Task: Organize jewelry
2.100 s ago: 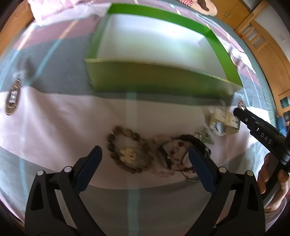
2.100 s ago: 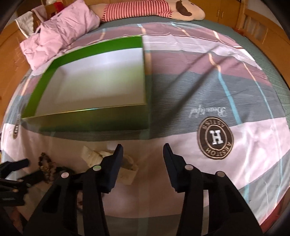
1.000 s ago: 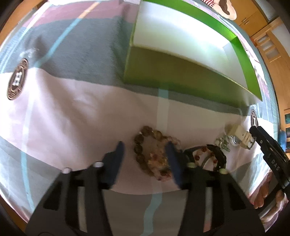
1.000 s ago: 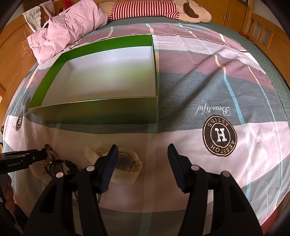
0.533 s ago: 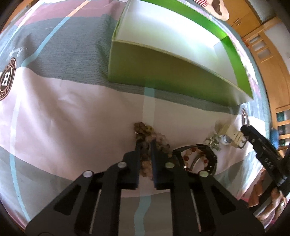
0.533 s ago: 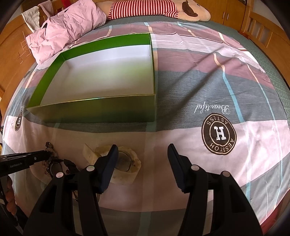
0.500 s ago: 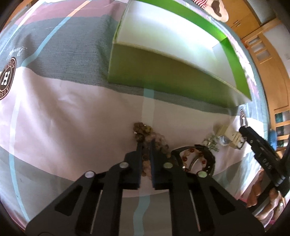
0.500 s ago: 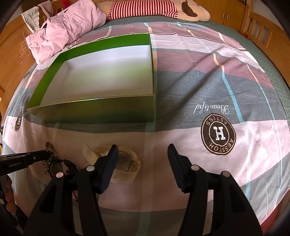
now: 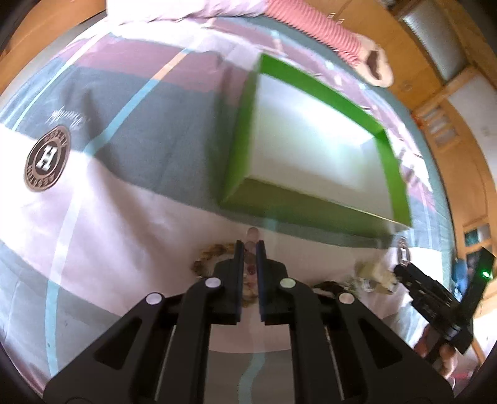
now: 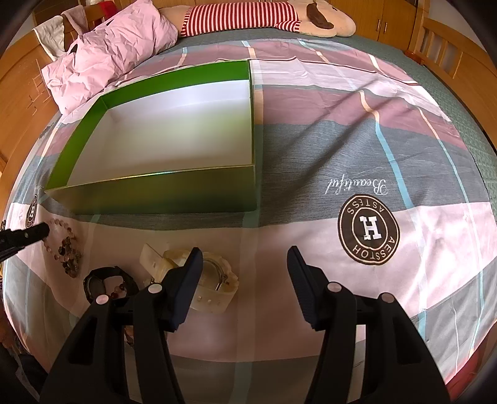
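Note:
My left gripper (image 9: 249,248) is shut on a pink bead bracelet (image 9: 251,233) and holds it lifted off the bed; it also shows in the right wrist view (image 10: 59,228) at the left gripper's tip (image 10: 45,230). A brown bead bracelet (image 9: 211,251) lies just below. The open green box (image 9: 313,149), white inside, stands ahead. My right gripper (image 10: 245,258) is open and empty, its left finger over a cream watch (image 10: 205,279). A black watch (image 10: 107,281) with a red bead bracelet lies to its left.
The bed has a striped pink, grey and white cover with round brown logos (image 10: 368,228). A pink pillow (image 10: 105,52) and a striped plush toy (image 10: 264,15) lie at the far end. Wooden bed frame and cabinets (image 9: 466,155) surround the bed.
My left gripper has lifted with the pink bracelet clamped in it and swung toward the green box. My right gripper has stayed open in place above the cream watch.

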Demonstrator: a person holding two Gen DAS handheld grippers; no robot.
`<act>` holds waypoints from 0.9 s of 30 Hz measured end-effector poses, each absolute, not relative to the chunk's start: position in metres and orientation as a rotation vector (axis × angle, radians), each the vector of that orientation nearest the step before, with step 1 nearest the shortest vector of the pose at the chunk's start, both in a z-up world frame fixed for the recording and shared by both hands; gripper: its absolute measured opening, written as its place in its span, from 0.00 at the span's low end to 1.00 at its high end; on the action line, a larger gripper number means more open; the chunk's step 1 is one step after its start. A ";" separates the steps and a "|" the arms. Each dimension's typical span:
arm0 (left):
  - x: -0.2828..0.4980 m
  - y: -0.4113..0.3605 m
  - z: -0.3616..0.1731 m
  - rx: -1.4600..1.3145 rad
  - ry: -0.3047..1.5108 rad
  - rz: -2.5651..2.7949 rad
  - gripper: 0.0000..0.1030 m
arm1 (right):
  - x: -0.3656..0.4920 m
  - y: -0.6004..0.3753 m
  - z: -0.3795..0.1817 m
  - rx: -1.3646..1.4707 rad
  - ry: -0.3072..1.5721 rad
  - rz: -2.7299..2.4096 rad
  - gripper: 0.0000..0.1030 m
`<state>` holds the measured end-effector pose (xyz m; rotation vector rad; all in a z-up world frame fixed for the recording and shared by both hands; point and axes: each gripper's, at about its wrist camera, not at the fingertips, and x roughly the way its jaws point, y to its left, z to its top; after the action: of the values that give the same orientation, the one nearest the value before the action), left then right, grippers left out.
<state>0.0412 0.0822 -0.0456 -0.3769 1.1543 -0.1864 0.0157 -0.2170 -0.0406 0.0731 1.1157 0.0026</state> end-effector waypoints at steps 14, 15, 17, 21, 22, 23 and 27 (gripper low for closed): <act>0.038 0.056 -0.051 -0.323 1.177 -0.279 0.07 | 0.012 -0.211 -0.032 0.028 1.108 0.072 0.56; 0.038 0.054 -0.052 -0.319 1.181 -0.277 0.07 | 0.012 -0.208 -0.033 0.014 1.108 0.076 0.61; 0.038 0.056 -0.054 -0.320 1.187 -0.265 0.09 | 0.012 -0.201 -0.036 -0.034 1.109 0.069 0.67; 0.041 0.065 -0.059 -0.343 1.200 -0.228 0.14 | 0.012 -0.196 -0.039 -0.047 1.119 0.084 0.67; 0.042 0.066 -0.061 -0.345 1.205 -0.221 0.14 | 0.011 -0.198 -0.035 -0.041 1.105 0.085 0.67; 0.044 0.067 -0.064 -0.347 1.213 -0.213 0.14 | 0.011 -0.199 -0.030 -0.033 1.088 0.085 0.67; 0.045 0.062 -0.069 -0.337 1.225 -0.217 0.19 | 0.010 -0.204 -0.024 -0.012 1.085 0.101 0.67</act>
<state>0.0450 0.0624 -0.0686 -0.3370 1.2252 -0.2167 0.0098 -0.2038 -0.0237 -0.0123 1.0846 0.1005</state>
